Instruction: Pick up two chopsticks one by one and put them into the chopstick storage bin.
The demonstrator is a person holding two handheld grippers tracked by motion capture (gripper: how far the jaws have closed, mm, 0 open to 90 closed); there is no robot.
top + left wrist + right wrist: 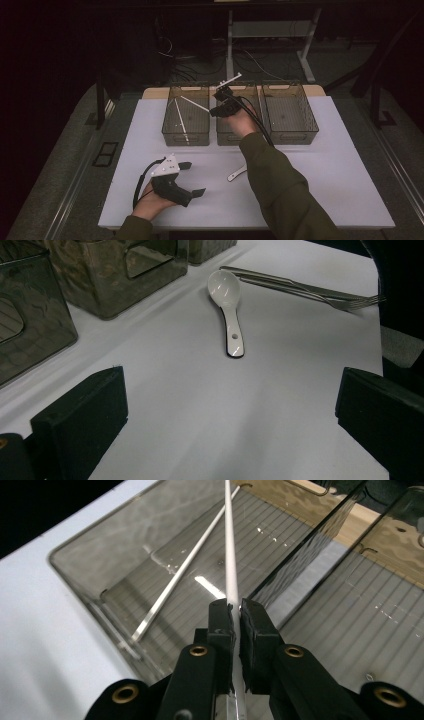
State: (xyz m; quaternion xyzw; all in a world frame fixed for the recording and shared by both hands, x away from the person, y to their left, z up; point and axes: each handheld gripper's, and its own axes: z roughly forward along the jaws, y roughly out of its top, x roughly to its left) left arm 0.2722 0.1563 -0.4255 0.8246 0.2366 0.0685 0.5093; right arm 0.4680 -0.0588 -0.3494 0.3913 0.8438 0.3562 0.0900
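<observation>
We see the right hand-held gripper (236, 615) over the leftmost of three clear bins (185, 116) at the far side of the table (310, 170), its jaws clamped on a thin white chopstick (230, 555) that slants down into that bin, where another chopstick (175, 577) already lies. Nearer the person than the bins, the left hand-held gripper (192, 178) rests low with jaws spread wide and empty. Ahead of it on the table lie a white spoon (228, 310) and a metal fork (310, 290).

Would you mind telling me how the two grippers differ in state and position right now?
The left gripper is open and holds nothing, low over the white table; the right gripper is shut on a white chopstick. The left sits near the table's front edge, the right reaches over the bins. Both have black jaws.
</observation>
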